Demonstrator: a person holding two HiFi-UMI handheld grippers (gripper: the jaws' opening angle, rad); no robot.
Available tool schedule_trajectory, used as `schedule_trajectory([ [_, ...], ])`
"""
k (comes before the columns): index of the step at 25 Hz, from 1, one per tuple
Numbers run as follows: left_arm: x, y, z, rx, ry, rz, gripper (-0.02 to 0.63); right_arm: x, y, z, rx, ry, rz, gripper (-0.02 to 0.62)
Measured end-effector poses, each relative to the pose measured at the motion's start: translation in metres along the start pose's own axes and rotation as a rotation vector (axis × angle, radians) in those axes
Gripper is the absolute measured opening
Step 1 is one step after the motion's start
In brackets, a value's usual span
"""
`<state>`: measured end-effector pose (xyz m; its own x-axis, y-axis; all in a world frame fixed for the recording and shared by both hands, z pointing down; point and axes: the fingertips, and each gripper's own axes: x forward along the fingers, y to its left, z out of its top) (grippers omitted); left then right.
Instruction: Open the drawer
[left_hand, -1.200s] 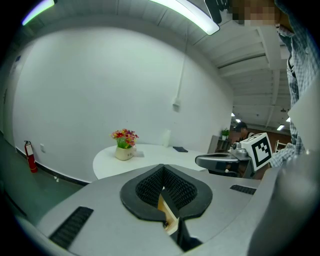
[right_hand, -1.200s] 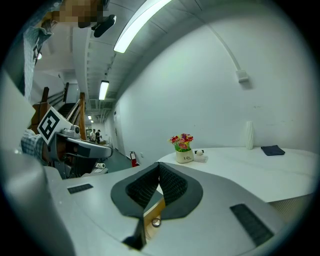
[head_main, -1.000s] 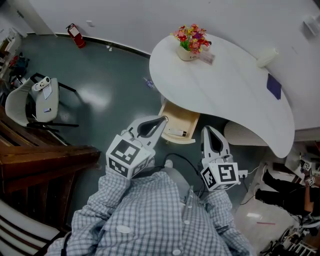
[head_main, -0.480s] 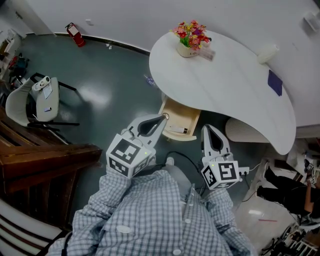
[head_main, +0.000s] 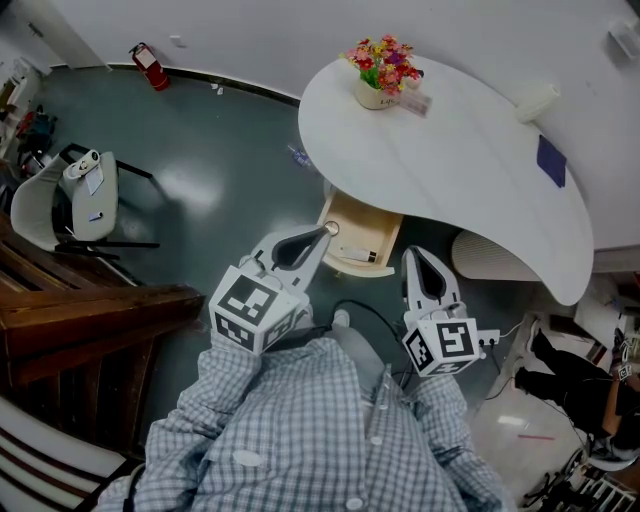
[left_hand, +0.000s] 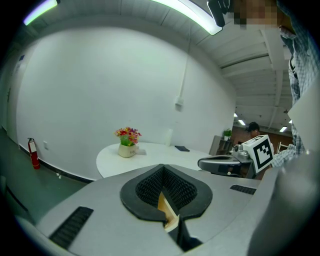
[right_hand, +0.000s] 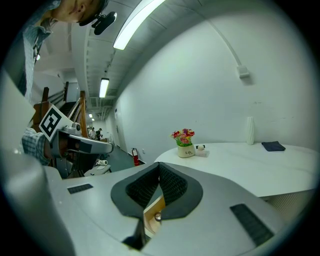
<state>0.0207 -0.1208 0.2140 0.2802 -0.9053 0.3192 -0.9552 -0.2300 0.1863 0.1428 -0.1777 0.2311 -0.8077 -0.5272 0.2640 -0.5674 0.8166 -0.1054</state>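
Pale wooden drawer (head_main: 372, 232) is standing pulled out from under the near edge of the white rounded tabletop (head_main: 460, 190). A small white oblong item (head_main: 350, 257) is lying inside it, by the front wall.

Left grey two-jaw gripper (head_main: 322, 236) is pointing its tip at the drawer's front left corner; touching or just beside, the head view is not telling. In its own view the black ribbed pads (left_hand: 150, 186) are pressing together with nothing between them, and a sliver of drawer wood is showing through the slit below.

Right grey two-jaw gripper (head_main: 419, 258) is hovering off the drawer's right side, apart from it, under the table edge. Its jaws are likewise pressing flat on each other; drawer wood and a small round metal knob (right_hand: 158, 216) are showing through the slit beneath.

On the tabletop a cream pot of red, pink and yellow flowers (head_main: 379, 78) is sitting at the far left. A dark blue flat rectangle (head_main: 548, 160) is lying toward the right, and a white cylinder (head_main: 535, 102) is lying beyond it.

Person's grey checked shirt (head_main: 320, 430) is filling the lower frame. Red fire extinguisher (head_main: 146, 64) is leaning by the far wall, and a white chair (head_main: 60, 205) is standing on the dark green floor (head_main: 220, 150) at left.
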Motion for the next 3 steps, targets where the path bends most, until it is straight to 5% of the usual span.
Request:
schedule_trajectory([
  [3,-0.0025,0.0017,-0.0014,0.005,0.002,0.003,0.003,-0.0002,0.0018,-0.0005,-0.004,0.001,0.004,0.009],
])
